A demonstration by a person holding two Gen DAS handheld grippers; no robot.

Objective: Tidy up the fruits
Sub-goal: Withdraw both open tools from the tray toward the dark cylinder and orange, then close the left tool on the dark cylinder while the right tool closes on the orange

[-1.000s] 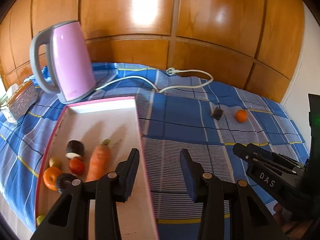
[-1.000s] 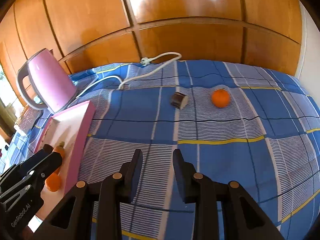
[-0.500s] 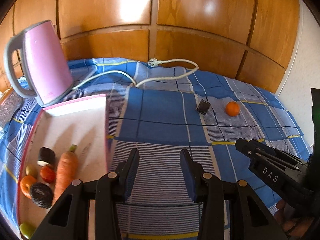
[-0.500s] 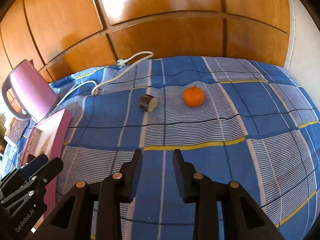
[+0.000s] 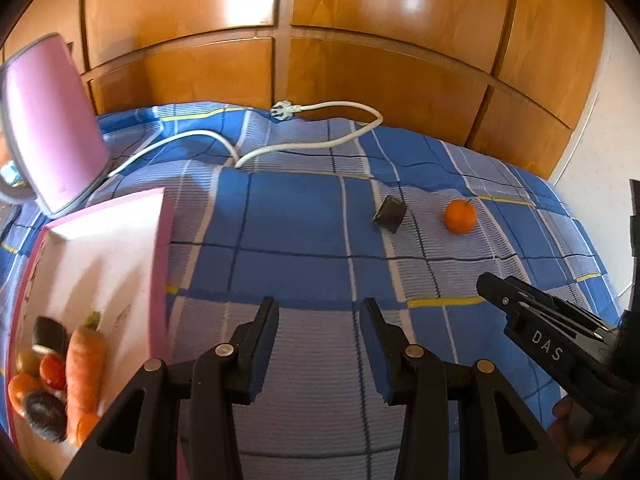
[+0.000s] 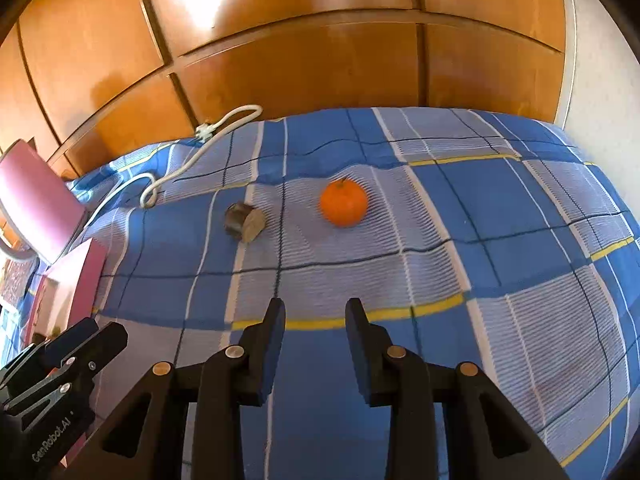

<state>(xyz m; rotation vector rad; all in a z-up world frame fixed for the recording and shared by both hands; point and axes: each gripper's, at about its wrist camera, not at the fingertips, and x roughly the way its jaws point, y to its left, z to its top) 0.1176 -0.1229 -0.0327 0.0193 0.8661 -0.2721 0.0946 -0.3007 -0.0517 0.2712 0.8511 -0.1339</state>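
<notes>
Left wrist view: both the left gripper [image 5: 318, 320] and right gripper [image 6: 314, 320] hover parted and empty. Beside them the tray [image 5: 158, 248] holds a carrot [image 5: 84, 356] and fruits; well beyond it, an orange [image 6: 343, 203] and dark chunk [image 6: 244, 222] wait on the checked bedspread [image 6: 460, 240], wood panels [image 6: 280, 40] behind.

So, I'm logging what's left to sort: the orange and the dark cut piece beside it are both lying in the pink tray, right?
Not in the tray. The orange and the dark cut piece lie out on the blue checked cloth, apart from the pink tray; the right wrist view shows it.
</notes>
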